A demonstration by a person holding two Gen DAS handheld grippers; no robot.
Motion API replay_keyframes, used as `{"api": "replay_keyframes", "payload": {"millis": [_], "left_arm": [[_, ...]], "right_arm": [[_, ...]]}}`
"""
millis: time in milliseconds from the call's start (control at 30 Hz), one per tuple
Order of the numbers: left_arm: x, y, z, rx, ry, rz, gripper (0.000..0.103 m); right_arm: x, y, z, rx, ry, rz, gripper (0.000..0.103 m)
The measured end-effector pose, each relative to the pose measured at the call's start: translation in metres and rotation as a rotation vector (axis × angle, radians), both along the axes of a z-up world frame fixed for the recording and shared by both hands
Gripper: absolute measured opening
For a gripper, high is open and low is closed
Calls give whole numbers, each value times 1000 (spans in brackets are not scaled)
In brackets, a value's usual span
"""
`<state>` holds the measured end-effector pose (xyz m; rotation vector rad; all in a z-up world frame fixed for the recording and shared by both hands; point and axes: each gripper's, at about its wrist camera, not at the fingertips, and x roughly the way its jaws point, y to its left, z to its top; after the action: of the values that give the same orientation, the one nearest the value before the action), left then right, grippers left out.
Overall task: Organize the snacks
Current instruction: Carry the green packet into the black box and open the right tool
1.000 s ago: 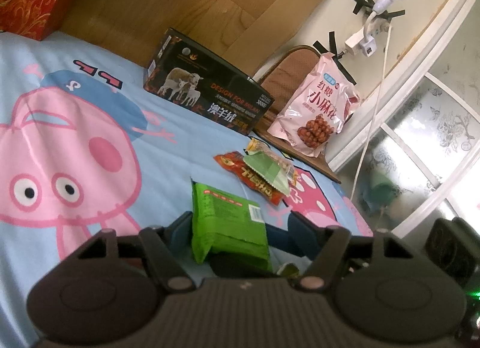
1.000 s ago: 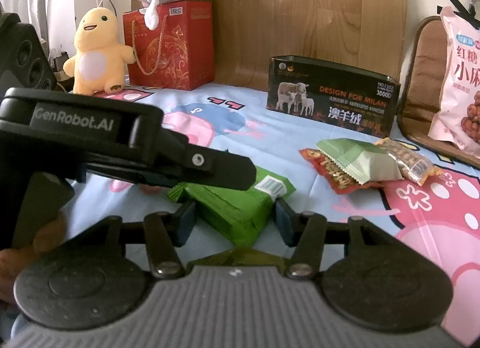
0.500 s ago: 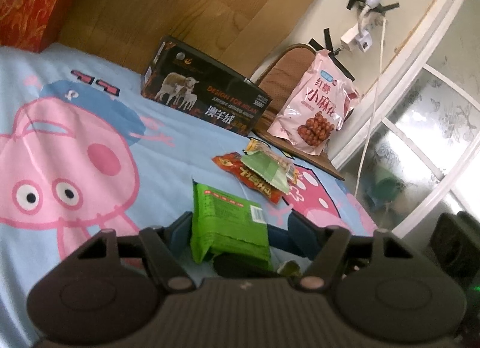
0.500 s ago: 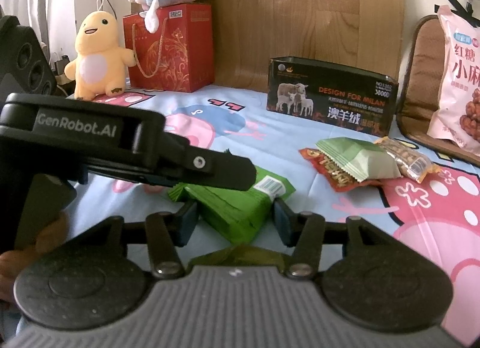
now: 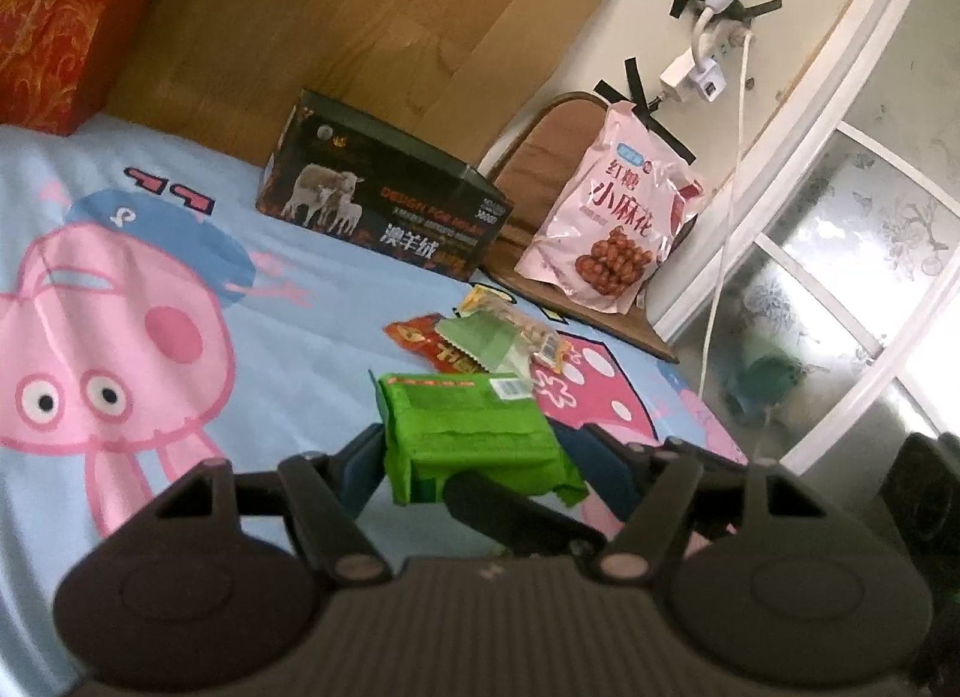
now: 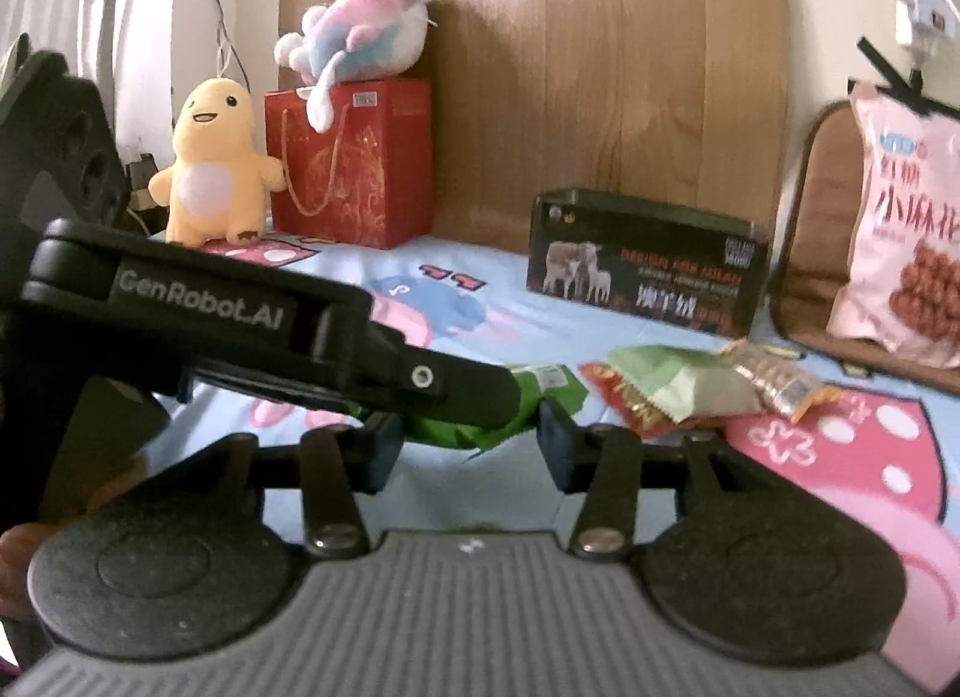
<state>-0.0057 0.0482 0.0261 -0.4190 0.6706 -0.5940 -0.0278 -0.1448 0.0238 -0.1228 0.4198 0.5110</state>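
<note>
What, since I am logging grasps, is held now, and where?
The green snack packet: the left gripper pinches its side edges near one end; the right gripper, fingers just closing, straddles that end, contact unclear.

Both grippers are pointed slightly downward and crossed over each other. The left gripper (image 5: pixel 480 457) is seen with its fingers (image 5: pixel 360 466) set on either side of a green packet (image 5: pixel 474 427). The right gripper (image 6: pixel 468 439) has just been closing, the same packet between its fingers (image 6: pixel 555 445); whether it is pressed cannot be told.
</note>
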Motion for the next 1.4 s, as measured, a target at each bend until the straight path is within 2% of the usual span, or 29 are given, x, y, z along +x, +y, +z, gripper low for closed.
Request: {"api": "replay_keyframes", "payload": {"millis": [167,367,467,567,600,667,700,767,867,933,1067,1133,1233,1300,1333,1400], "left_arm": [[3,0,-7,-8,62,5,66],[2,13,5,-15,44,53,66],[5,5,8,38,48,47,66],[11,-7,-2,94,95,31,65],[15,-11,-7,101,123,19,55],[16,-16,-11,112,120,15,47],[17,-17,-9,123,120,23,44],[20,-16,1,110,103,27,44],[31,-14,28,92,41,23,44],[45,-18,52,108,-22,22,44],[87,-33,89,152,-130,31,44],[115,-38,98,158,-148,48,44],[159,-44,101,155,-157,95,48],[186,-48,96,164,-153,132,68],[195,-49,93,172,-141,146,68],[204,-44,85,164,-100,158,63]], "right_arm": [[4,-5,-4,-3,31,4,51],[5,-16,-13,-6,123,-2,53],[7,-23,-14,15,143,-5,52],[9,-26,-16,9,165,11,53],[10,-26,-17,7,170,17,53],[14,-27,-19,8,190,37,53],[15,-27,-19,9,190,47,51],[16,-25,-16,7,186,70,42],[15,-25,-1,9,103,72,42],[22,-27,14,30,44,68,42],[56,-28,44,39,-55,49,42],[83,-27,56,27,-99,32,42],[132,-24,67,29,-87,9,42],[162,-21,69,18,-88,-2,46],[177,-19,67,1,-88,-9,52],[202,-22,64,-32,-47,-43,53]]}}
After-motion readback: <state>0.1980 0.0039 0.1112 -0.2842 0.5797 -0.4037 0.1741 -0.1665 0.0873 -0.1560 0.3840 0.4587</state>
